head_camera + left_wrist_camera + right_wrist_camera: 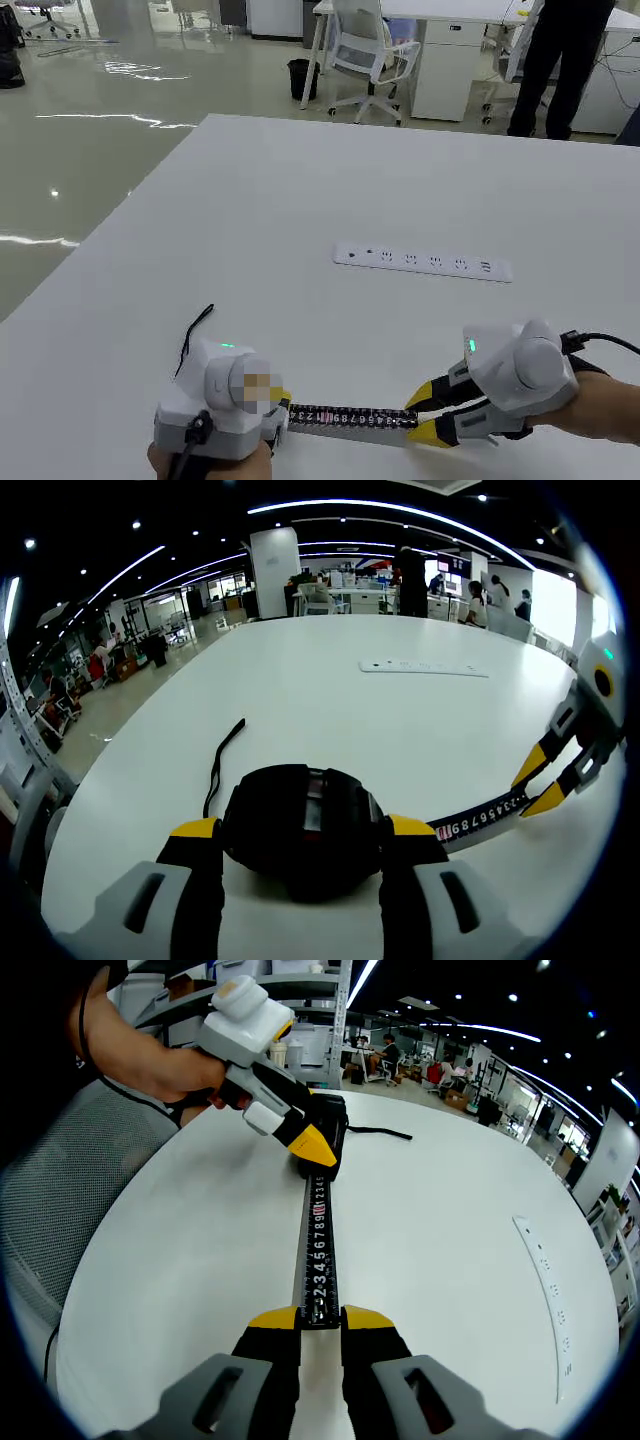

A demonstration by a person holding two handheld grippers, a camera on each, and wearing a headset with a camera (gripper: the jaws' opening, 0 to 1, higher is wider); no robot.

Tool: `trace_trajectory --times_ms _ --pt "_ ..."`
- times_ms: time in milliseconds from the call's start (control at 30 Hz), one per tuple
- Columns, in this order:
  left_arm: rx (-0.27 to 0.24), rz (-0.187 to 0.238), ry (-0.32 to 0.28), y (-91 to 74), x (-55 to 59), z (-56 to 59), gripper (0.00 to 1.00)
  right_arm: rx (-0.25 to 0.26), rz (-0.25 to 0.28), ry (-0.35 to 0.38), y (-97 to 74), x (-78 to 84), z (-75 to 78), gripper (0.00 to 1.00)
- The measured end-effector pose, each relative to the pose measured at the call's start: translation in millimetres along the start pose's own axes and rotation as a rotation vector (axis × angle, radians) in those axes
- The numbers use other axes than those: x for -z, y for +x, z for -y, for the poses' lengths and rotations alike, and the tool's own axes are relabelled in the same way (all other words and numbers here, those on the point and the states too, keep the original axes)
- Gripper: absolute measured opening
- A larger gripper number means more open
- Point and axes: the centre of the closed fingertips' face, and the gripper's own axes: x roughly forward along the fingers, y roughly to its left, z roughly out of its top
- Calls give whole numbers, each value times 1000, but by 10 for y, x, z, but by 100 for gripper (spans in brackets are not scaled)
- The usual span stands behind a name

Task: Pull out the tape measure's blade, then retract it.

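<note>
left hand-held gripper [302, 830] clamped around black rounded plastic tape measure case [300, 802], case low at near edge of white table [300, 200]. right hand-held gripper [320, 1318] closed, pinching end of black blade with white numerals [318, 1230]; blade partly out, straight between the two. Risks: thin blade slips from right jaws under spring pull and whips back; harder pull twists case out of left jaws; quick release on retract slams hook into case
</note>
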Motion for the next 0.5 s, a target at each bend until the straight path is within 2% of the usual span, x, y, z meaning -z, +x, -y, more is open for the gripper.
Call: trace_trajectory --times_ms 500 --pt "-2 -3 -12 3 2 -6 58 1 3 -8 33 -48 7 15"
